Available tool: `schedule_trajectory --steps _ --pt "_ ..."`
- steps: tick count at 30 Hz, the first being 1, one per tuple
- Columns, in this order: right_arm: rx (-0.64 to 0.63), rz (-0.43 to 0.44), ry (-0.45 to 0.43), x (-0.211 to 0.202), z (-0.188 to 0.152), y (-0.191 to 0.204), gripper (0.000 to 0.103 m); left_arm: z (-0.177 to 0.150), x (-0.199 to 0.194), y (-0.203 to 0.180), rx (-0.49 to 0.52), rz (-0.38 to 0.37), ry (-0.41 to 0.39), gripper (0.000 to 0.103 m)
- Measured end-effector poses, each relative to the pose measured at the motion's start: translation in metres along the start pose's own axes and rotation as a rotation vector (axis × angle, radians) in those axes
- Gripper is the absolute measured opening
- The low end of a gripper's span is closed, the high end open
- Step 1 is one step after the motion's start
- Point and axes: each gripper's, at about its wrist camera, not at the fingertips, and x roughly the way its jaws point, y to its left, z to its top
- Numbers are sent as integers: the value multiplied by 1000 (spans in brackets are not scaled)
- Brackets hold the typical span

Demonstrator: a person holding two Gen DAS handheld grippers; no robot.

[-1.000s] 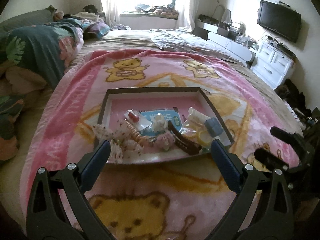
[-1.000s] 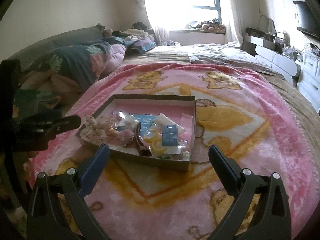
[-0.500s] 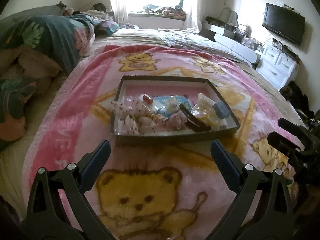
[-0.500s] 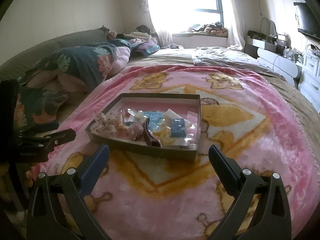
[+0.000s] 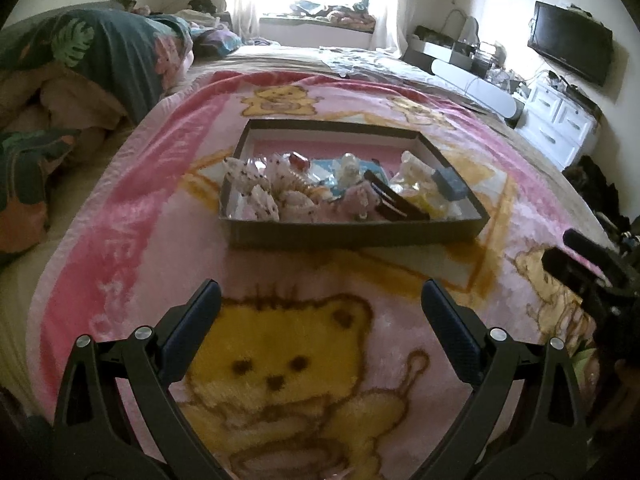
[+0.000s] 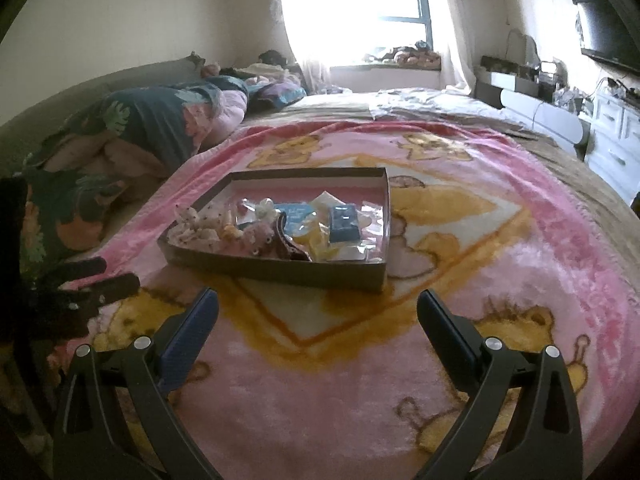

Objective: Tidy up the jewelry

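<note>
A shallow dark cardboard box (image 5: 356, 234) (image 6: 280, 266) lies on a pink bear blanket on the bed. It holds several hair and jewelry pieces: polka-dot bows (image 5: 260, 192), a dark brown hair clip (image 5: 394, 200) (image 6: 286, 240), a small blue box (image 5: 450, 182) (image 6: 343, 224) and clear yellow packets (image 5: 420, 190). My left gripper (image 5: 320, 312) is open and empty, well short of the box. My right gripper (image 6: 318, 312) is open and empty, also short of it. The right gripper shows at the right edge of the left wrist view (image 5: 588, 268).
A folded leaf-print quilt (image 5: 100, 52) lies at the left of the bed. A white dresser (image 5: 560, 124) and a wall TV (image 5: 570, 48) stand at the right. A bright window (image 6: 372, 0) is at the back. Pink blanket (image 6: 500, 272) surrounds the box.
Both grippers have pulled back and down from the box, which now looks farther off and is seen at a flatter angle. Both stay open and empty.
</note>
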Motion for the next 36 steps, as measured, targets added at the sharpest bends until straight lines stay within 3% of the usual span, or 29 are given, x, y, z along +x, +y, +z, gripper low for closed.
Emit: schedule_trajectory --steps 8,36 --pt "-22 18 -42 -5 -5 7 99 -12 3 2 2 5 -7 94" --pt "-32 18 -4 4 -11 10 99 -14 -1 0 -2 34 -23 94"
